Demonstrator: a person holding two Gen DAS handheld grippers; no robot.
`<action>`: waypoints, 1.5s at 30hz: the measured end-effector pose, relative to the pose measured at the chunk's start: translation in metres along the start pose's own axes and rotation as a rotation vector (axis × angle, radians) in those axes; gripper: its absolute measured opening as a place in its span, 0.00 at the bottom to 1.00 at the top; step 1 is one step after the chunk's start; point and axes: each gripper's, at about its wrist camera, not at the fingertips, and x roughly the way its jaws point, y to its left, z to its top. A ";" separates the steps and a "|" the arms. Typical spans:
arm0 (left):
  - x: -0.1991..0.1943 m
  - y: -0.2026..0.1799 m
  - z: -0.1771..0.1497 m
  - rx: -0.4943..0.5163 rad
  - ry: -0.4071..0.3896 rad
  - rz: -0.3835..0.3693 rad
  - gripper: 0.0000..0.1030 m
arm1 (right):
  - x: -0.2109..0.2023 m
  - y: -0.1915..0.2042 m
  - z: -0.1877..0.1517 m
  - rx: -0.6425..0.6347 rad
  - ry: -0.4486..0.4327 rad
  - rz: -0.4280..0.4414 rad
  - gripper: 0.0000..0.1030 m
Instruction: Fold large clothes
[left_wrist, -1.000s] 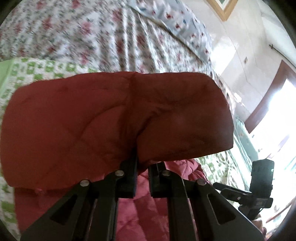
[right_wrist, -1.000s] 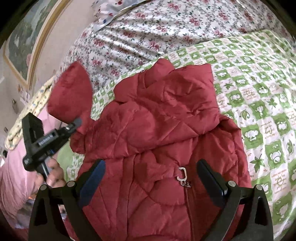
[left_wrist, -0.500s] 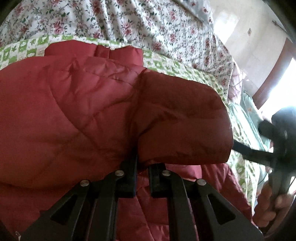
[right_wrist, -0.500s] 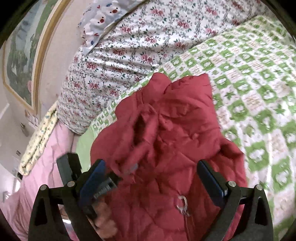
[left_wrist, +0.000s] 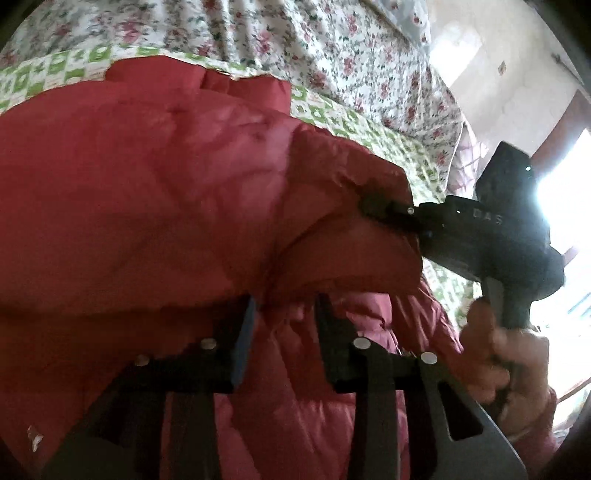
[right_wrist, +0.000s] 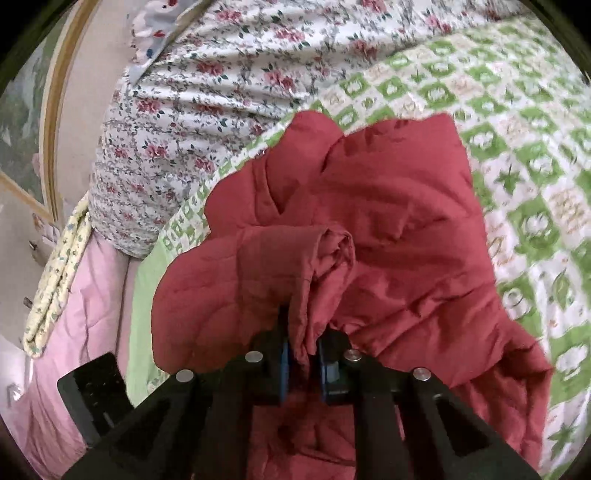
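Observation:
A red quilted jacket (right_wrist: 399, 229) lies on the green checked bedspread (right_wrist: 524, 155). My right gripper (right_wrist: 303, 354) is shut on the cuff end of its sleeve (right_wrist: 236, 291). In the left wrist view the sleeve (left_wrist: 177, 206) fills the frame, and the right gripper (left_wrist: 373, 206) pinches its end from the right. My left gripper (left_wrist: 284, 314) sits under the sleeve with its jaws parted, a gap on each side of the cloth between them.
A floral quilt (right_wrist: 207, 96) is heaped behind the jacket. A pink blanket (right_wrist: 88, 295) and a folded yellow cloth (right_wrist: 55, 280) lie at the left bed edge. A framed picture (right_wrist: 22, 110) hangs on the wall. A bright window (left_wrist: 565, 206) is at the right.
My left gripper has opened and let go of the sleeve. My right gripper has moved in and closed on the sleeve end. The sleeve is lower over the jacket body.

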 end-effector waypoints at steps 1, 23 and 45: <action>-0.006 0.002 0.000 -0.003 -0.009 0.009 0.30 | -0.003 0.000 0.001 -0.007 -0.006 -0.004 0.10; -0.013 0.107 0.038 -0.115 -0.098 0.279 0.30 | -0.035 0.050 -0.016 -0.323 -0.212 -0.281 0.42; -0.021 0.123 0.023 -0.142 -0.085 0.395 0.30 | 0.037 0.009 -0.029 -0.345 -0.059 -0.324 0.43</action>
